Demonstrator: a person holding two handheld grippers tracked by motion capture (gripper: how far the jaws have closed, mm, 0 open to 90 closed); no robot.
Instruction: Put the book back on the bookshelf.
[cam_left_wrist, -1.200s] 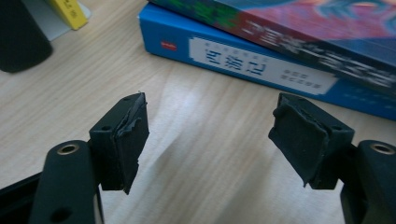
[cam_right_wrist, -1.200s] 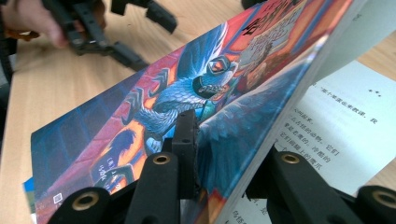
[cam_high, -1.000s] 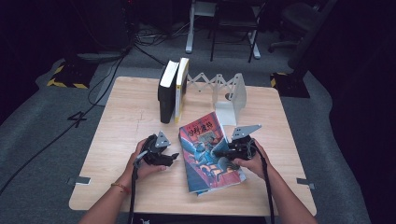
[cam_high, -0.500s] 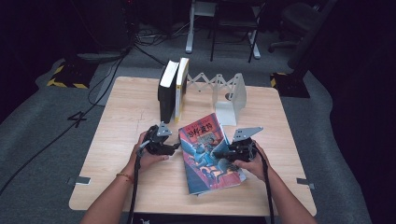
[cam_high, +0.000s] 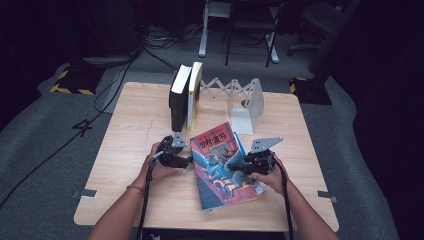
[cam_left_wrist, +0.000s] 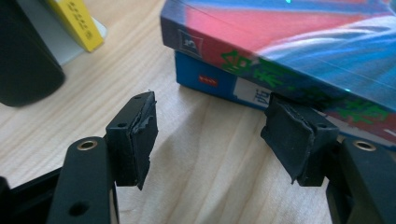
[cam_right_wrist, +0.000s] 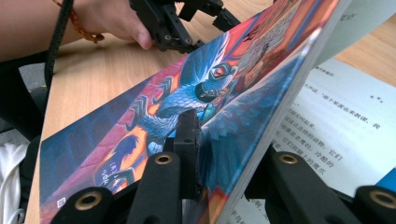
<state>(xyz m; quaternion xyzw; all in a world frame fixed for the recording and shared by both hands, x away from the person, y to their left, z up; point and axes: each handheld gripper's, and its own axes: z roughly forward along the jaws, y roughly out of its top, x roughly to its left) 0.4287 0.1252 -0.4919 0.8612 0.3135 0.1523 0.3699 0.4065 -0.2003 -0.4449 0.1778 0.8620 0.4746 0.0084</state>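
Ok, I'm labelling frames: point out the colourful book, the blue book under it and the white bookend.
colourful book (cam_high: 220, 165): high view, middle of front cover.
blue book (cam_left_wrist: 210, 80): left gripper view, its spine.
white bookend (cam_high: 250, 102): high view, upright plate.

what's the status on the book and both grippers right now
Right gripper shut on colourful book, front cover lifted. Left gripper open at its spine, jaws just closing in, nothing between them. Blue book underneath.

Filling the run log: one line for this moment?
right gripper: shut on book cover | left gripper: open by spine | blue book beneath
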